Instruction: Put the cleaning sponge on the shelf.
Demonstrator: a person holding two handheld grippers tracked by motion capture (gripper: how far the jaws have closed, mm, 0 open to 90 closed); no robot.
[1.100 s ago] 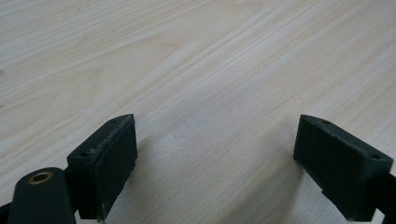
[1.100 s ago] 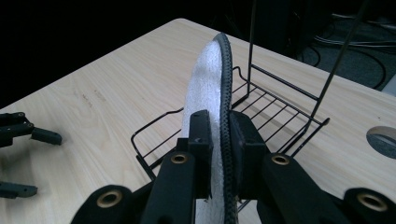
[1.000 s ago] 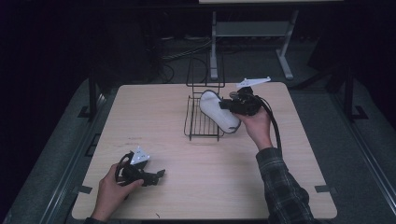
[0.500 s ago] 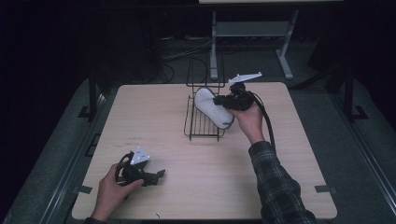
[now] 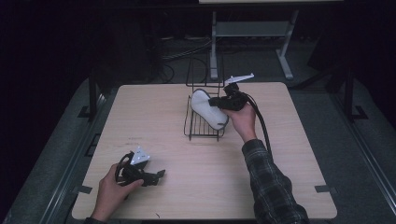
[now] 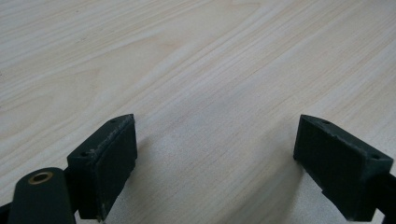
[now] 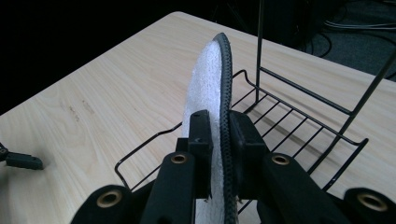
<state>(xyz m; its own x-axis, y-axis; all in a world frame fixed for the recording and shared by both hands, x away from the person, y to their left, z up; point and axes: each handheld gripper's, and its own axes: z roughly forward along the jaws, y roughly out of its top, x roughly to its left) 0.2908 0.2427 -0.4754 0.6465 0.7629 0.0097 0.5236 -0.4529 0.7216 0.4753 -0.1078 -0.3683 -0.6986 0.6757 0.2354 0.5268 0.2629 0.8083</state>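
Bench (image 5: 154,126): pale wood-grain top with rounded corners; the grain runs in long streaks in the left gripper view, with a few small dark marks near the left side in the high view.
Bench edges: dark tape tabs (image 5: 83,190) sit at the near left and near right edges.
Room: dark all round; grey floor (image 5: 359,154) at either side of the bench, loose cables (image 5: 182,51) on the floor beyond the far edge, and a pale metal stand (image 5: 252,30) behind it.
Wire rack (image 5: 201,126): black, on the bench right of centre towards the far edge, with a flat grid base and an upright back frame.
Insole (image 5: 208,108): white with a dark rim, held on edge over the rack's base, its far end pointing to the left of the high view.
Right gripper (image 5: 219,101): over the rack, jaws narrow and clamped on the insole, one pad on each face, as the right gripper view shows.
Left gripper (image 5: 156,176): lying at the near left of the bench in the person's hand, jaws wide apart with bare wood between them.
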